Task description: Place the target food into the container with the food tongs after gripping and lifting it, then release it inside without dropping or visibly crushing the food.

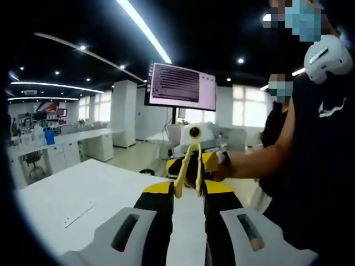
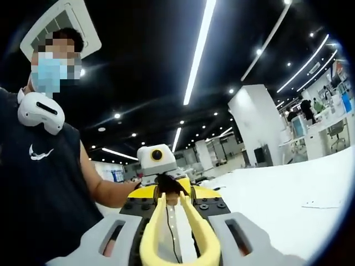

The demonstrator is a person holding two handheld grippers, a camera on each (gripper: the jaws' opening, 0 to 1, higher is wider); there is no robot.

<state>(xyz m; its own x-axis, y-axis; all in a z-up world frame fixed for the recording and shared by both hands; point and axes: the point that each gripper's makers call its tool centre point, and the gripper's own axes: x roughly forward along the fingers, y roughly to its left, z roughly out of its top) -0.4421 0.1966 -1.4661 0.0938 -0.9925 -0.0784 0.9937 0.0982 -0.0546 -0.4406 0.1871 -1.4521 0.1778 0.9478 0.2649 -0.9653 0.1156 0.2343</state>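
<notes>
Two hand-held grippers are meeting above the white table (image 1: 66, 194), and a person (image 1: 324, 166) is standing beside that table. Left gripper (image 1: 188, 189) is keeping its jaws narrow, pressing on the two arms of the yellow food tongs (image 1: 182, 172) above the table. Right gripper (image 2: 178, 221) is flanking the tongs' looped end; whether it is gripping, I cannot tell. If both are pulling unevenly, I think the tongs are risking to twist free and fall onto the table.
</notes>
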